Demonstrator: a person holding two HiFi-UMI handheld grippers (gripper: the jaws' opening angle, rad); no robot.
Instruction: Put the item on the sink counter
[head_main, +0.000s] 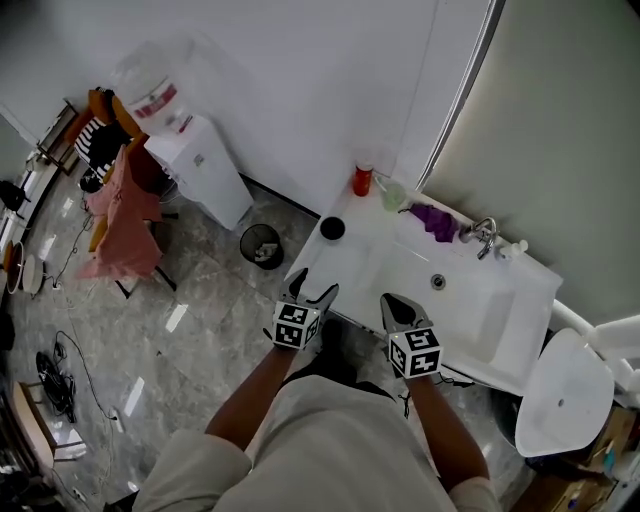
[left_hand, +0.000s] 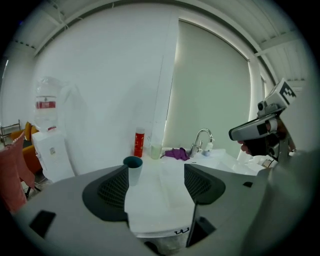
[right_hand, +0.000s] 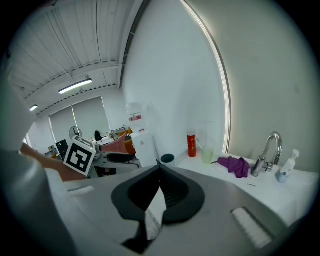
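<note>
The round dark-teal cup (head_main: 333, 228) stands upright on the white sink counter (head_main: 352, 268), at one o'clock from the left gripper (head_main: 313, 286), whose jaws are apart and empty. The right gripper (head_main: 394, 304) has its jaws together on nothing. Both should best back straight away, clear of the cup.

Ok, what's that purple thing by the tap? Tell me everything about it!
It's a purple cloth, soft-looking, crumpled into a loose heap, not folded. It lies at the back of the white counter, right beside the tap, with a pale green cup on its other side. Nothing lies on it. Whether it touches the tap is unclear.
</note>
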